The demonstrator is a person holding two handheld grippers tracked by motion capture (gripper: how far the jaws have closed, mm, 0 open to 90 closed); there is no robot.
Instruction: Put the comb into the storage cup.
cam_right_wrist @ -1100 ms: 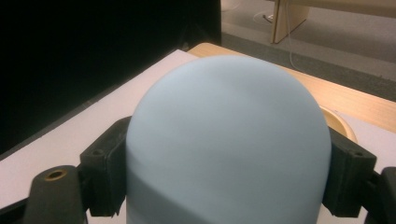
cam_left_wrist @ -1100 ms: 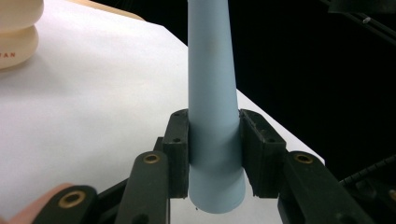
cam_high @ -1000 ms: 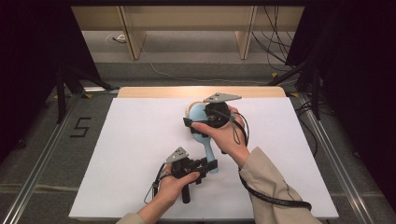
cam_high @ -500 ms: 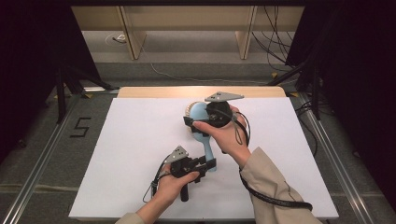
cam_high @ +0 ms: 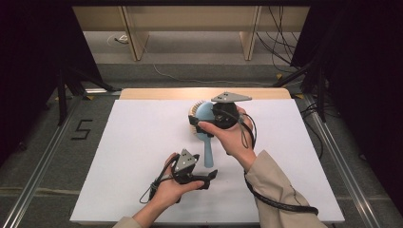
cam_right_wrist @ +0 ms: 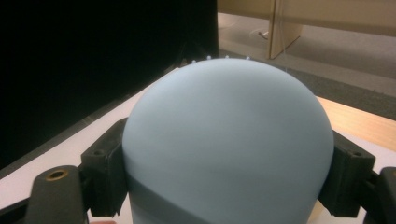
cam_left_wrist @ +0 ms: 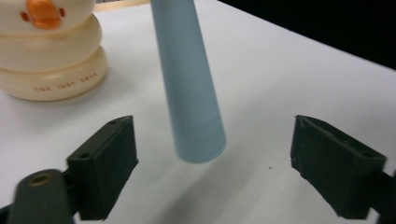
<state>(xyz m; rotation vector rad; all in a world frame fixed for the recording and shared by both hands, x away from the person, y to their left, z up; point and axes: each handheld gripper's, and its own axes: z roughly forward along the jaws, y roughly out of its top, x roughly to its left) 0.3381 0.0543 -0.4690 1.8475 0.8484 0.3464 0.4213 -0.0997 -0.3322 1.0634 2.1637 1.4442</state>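
The right gripper (cam_high: 205,124) clamps the blue brush (cam_right_wrist: 229,140) head; at its 6 o'clock, the left gripper (cam_left_wrist: 212,172) has just sprung open, handle loose between its jaws.

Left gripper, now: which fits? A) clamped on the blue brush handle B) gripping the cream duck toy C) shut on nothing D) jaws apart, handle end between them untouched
D: the left gripper has just opened, and the blue handle sits between its spread jaws, clear of both pads.
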